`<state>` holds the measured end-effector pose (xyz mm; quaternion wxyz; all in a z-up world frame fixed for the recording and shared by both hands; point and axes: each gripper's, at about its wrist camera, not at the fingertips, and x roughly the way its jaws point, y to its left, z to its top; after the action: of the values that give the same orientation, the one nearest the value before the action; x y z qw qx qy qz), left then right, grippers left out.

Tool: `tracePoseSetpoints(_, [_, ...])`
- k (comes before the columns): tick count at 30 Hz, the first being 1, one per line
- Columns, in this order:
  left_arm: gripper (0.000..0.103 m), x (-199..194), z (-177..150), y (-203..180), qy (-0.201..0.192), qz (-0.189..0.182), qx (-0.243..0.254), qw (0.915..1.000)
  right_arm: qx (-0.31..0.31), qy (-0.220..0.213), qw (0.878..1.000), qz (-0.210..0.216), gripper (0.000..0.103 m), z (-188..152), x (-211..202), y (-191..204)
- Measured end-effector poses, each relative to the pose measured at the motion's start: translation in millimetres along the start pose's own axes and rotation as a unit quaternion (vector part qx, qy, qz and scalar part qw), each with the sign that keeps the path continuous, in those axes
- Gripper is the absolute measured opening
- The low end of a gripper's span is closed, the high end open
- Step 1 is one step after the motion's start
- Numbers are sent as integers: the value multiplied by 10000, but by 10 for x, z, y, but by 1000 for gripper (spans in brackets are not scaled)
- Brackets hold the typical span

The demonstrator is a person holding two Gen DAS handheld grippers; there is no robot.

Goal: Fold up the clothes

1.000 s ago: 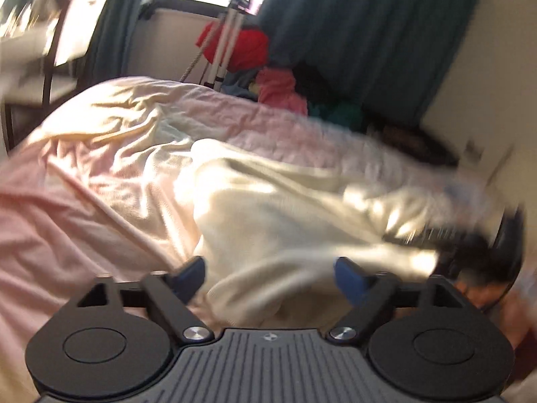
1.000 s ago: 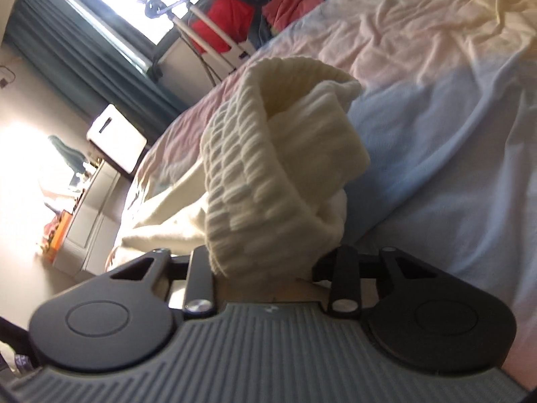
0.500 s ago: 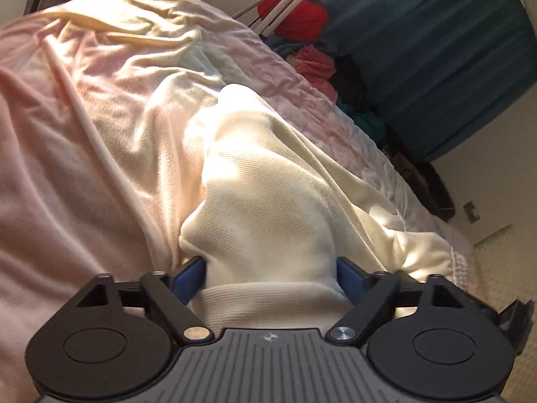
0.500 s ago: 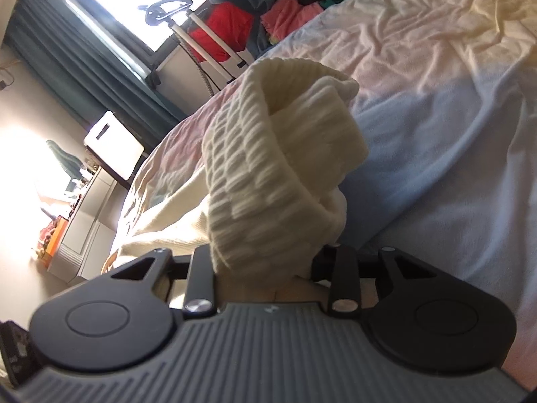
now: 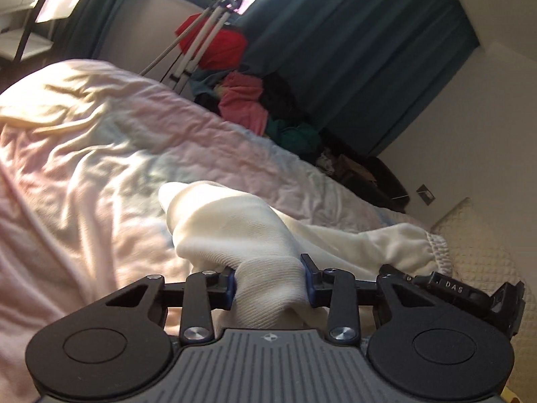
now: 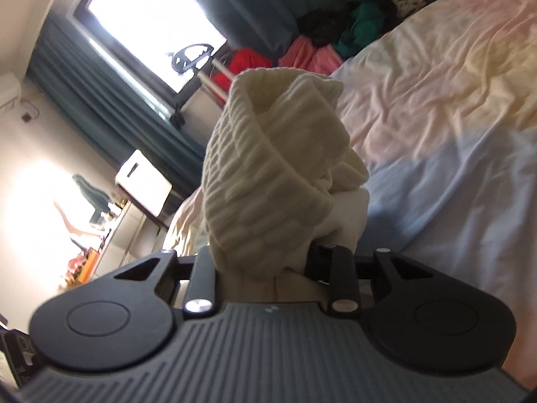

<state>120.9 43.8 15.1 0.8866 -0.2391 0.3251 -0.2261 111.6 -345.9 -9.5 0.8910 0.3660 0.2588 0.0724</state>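
Note:
A cream knit sweater [image 5: 241,225] lies bunched on the bed. My left gripper [image 5: 270,283] is shut on a fold of it, the cloth squeezed between the blue-padded fingers. My right gripper [image 6: 265,262] is shut on the sweater's ribbed hem [image 6: 265,168], which stands up in a thick roll and hides the fingertips. The right gripper's black body [image 5: 470,292] shows at the right edge of the left wrist view, close beside my left gripper. A cuff of the sweater [image 5: 412,245] trails toward it.
The bed carries a crumpled pink and pale blue sheet [image 5: 100,154]. A pile of red, pink and green clothes [image 5: 241,100] and a white rack [image 5: 198,43] stand past the far bed edge by dark teal curtains [image 5: 352,50]. A window [image 6: 144,23] glares bright.
My left gripper went from open around the sweater to shut on it and lifted, tilting the view toward the room. My right gripper kept its hold on the hem and rose slightly.

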Motion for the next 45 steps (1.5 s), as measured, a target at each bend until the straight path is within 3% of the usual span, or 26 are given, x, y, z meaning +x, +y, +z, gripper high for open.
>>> tracePoseSetpoints(3, [37,230,152,-409,-14,-120,114,9999,130,-213,9997,-88,32,365,-169,-174])
tracePoseSetpoints(7, [37,820,380,-1001,28,-280,306,9991,302,-496,9981,-205,32,853,-395,-406])
tracePoseSetpoints(13, [37,2179,728,-1864,322,-525,473,9970,649,-801,9928,-609,32,1757,-407,-992])
tracePoseSetpoints(17, [38,3167,749,-2156,537,-641,672,9942,884,-926,9871,-958,32,2313,-211,-1502])
tracePoseSetpoints(20, [38,3776,615,-2180,748,-715,752,9918,943,-955,9843,-1145,32,2411,-2,-1918])
tracePoseSetpoints(22, [38,3974,400,-2021,935,-745,909,9887,963,-919,9834,-1237,32,2347,175,-2212])
tracePoseSetpoints(26, [39,4372,-28,-1704,1308,-803,1222,9806,1152,-774,9805,-1393,32,1887,358,-2671])
tracePoseSetpoints(30, [47,4346,-384,-1431,1270,-920,1584,9748,1454,-845,9744,-1492,43,1221,279,-2928])
tracePoseSetpoints(33, [57,4194,-433,-1451,1195,-756,1880,9719,1808,-887,9693,-1412,54,979,225,-3083])
tracePoseSetpoints(35, [62,4065,-430,-1495,1134,-624,2071,9697,2054,-831,9636,-1493,54,1020,132,-3038])
tracePoseSetpoints(38, [69,3741,-264,-1703,994,-324,2330,9668,2017,-718,9569,-1960,55,1161,-86,-2799])
tracePoseSetpoints(40, [75,3482,-145,-1850,874,-216,2484,9645,1740,-732,9580,-2159,55,1261,-294,-2572])
tracePoseSetpoints(45, [84,2639,83,-2250,495,-127,2788,9590,974,-916,9666,-2185,55,1432,-852,-1923])
